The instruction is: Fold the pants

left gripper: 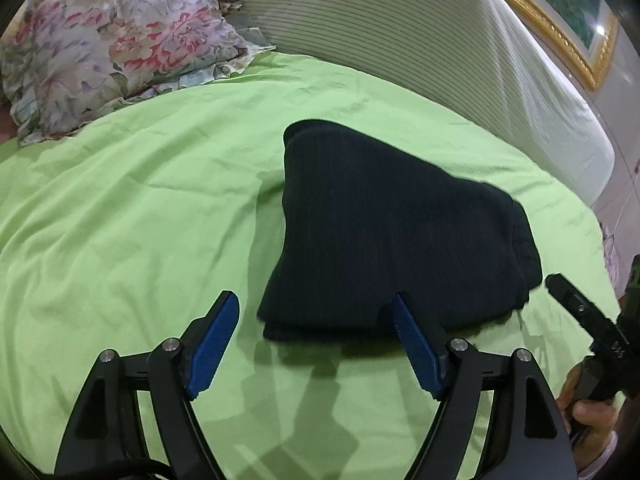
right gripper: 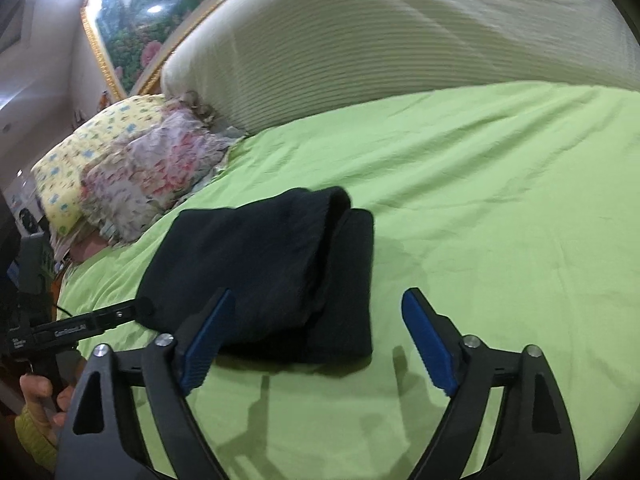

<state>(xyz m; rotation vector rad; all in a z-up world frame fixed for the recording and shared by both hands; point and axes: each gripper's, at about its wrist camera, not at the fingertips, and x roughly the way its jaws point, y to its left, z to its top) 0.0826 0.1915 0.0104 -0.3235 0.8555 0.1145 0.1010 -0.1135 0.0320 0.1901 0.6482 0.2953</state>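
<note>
The dark navy pants (left gripper: 384, 232) lie folded in a compact stack on the green bedsheet (left gripper: 140, 220). In the right wrist view the pants (right gripper: 264, 268) show folded layers, the top layer curling over at the far end. My left gripper (left gripper: 316, 306) is open and empty, above the sheet just in front of the pants' near edge. My right gripper (right gripper: 318, 300) is open and empty, near the pants' near right corner. The right gripper's finger (left gripper: 576, 304) shows at the right of the left wrist view; the left gripper's finger (right gripper: 108, 318) shows at the left of the right wrist view.
Floral pillows (left gripper: 108, 48) and a yellow patterned pillow (right gripper: 80, 156) lie at the head of the bed. A white ribbed padded headboard (left gripper: 400, 40) stands behind the bed. A gold-framed painting (right gripper: 132, 20) hangs on the wall.
</note>
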